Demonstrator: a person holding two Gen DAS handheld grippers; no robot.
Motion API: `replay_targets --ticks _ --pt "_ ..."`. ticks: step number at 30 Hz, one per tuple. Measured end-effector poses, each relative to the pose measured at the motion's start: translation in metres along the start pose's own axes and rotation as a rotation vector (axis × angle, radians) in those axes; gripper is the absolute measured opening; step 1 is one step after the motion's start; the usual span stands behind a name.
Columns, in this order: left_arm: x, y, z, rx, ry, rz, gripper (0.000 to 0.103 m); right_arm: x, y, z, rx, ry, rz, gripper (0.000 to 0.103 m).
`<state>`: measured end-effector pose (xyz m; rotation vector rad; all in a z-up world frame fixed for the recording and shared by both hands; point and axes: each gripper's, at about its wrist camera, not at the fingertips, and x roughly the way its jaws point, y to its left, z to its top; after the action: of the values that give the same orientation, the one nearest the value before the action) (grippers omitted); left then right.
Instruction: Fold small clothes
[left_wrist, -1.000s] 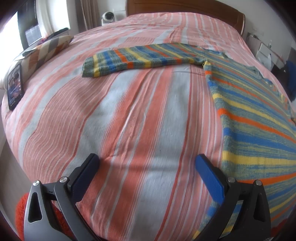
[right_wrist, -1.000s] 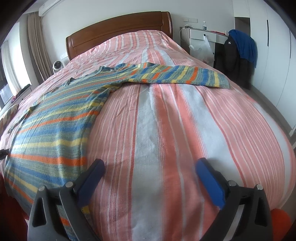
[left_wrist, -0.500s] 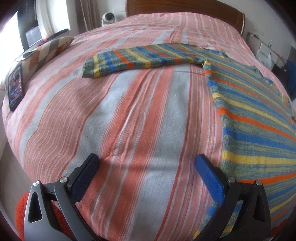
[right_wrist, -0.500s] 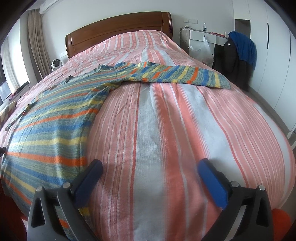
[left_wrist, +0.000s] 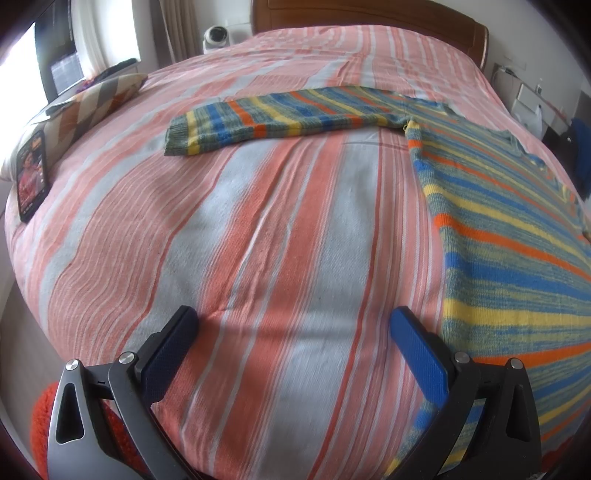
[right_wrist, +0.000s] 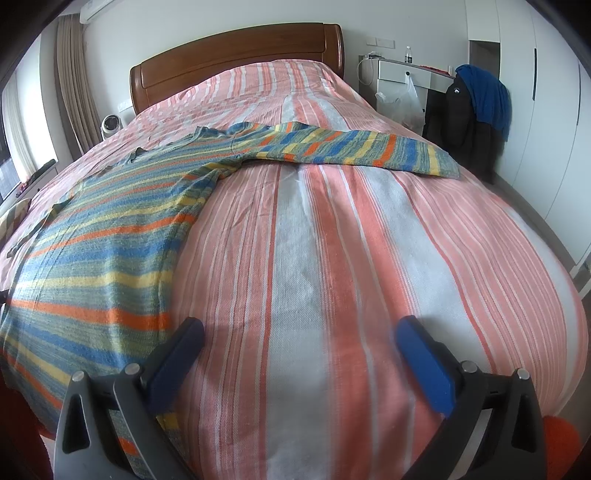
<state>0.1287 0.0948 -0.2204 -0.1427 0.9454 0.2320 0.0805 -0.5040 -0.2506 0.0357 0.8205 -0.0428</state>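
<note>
my left gripper (left_wrist: 293, 334) hangs over the foot of the bed with its blue pads spread wide and nothing between them, only the striped bedspread (left_wrist: 258, 240) below. my right gripper (right_wrist: 301, 345) is the same: jaws wide apart, empty, over bare pink, white and grey stripes.

the striped knit sweater (left_wrist: 517, 266) lies flat on the bedspread between my two grippers' views, its body running down to the foot edge. from the left wrist it fills the right side, with one sleeve (left_wrist: 280, 118) stretched out straight to the left across the bed. from the right wrist the sweater's body sits at left and the other sleeve (right_wrist: 369, 151) reaches right.

a phone (left_wrist: 31, 175) with a lit screen rests at the bed's left edge, beside a patterned cushion (left_wrist: 92, 107). a wooden headboard (right_wrist: 236, 55) stands at the far end.
</note>
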Motion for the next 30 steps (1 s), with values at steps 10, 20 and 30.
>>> replay_targets --ticks 10,20,30 --pt "-0.001 0.000 0.000 -0.001 -0.001 0.000 0.103 0.001 0.001 -0.001 -0.014 0.003 -0.016 0.103" --pt "-0.001 0.000 -0.001 0.000 -0.003 0.002 0.103 -0.025 -0.021 0.016 0.099 0.008 0.109 0.102" --pt "0.000 0.003 0.002 -0.003 -0.013 0.012 0.103 0.022 -0.221 0.112 0.762 0.055 0.394 0.075"
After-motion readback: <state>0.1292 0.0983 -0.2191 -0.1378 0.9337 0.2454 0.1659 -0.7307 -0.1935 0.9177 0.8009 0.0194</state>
